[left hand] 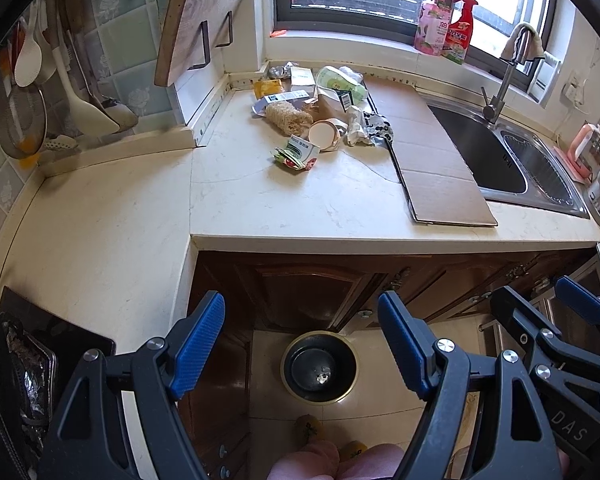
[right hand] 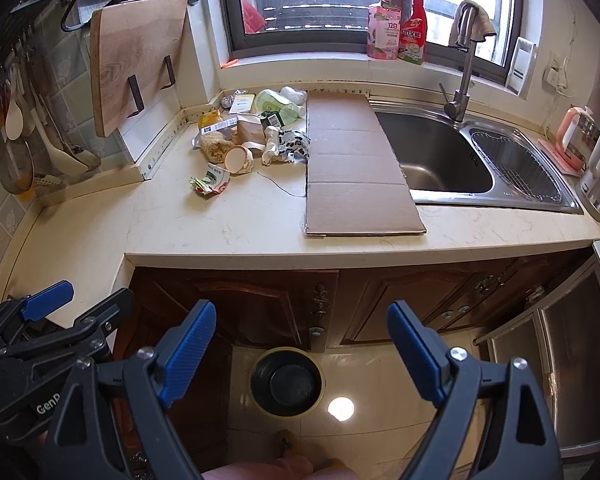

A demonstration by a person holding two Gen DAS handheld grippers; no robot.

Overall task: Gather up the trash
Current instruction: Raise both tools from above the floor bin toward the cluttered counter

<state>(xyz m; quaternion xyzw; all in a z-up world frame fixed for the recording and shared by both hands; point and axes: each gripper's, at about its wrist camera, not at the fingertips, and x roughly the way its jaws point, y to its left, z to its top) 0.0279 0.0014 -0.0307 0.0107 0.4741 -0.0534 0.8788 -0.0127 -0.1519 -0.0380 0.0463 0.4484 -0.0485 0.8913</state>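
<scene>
I am holding both grippers out in front of the counter edge, angled down toward the floor. The left gripper (left hand: 302, 344) is standing released, its blue pads wide apart with nothing between them; the right gripper (right hand: 302, 352) is standing the same way, spread and empty. Below them a dark round trash bin (right hand: 287, 381) is sitting on the tiled floor, just in front of the brown cabinet doors (right hand: 260, 304). The trash pile (left hand: 320, 104) is lying well away from both grippers, at the back of the pale countertop (left hand: 284, 196) near the window: crumpled wrappers, a paper cup (left hand: 322, 135) on its side, a green-and-red packet (left hand: 298, 153) nearest me. A flat cardboard sheet (right hand: 356, 168) is lying beside the pile, touching the sink (right hand: 440, 160) rim. A wooden cutting board (right hand: 134, 60) is leaning upright against the wall.
</scene>
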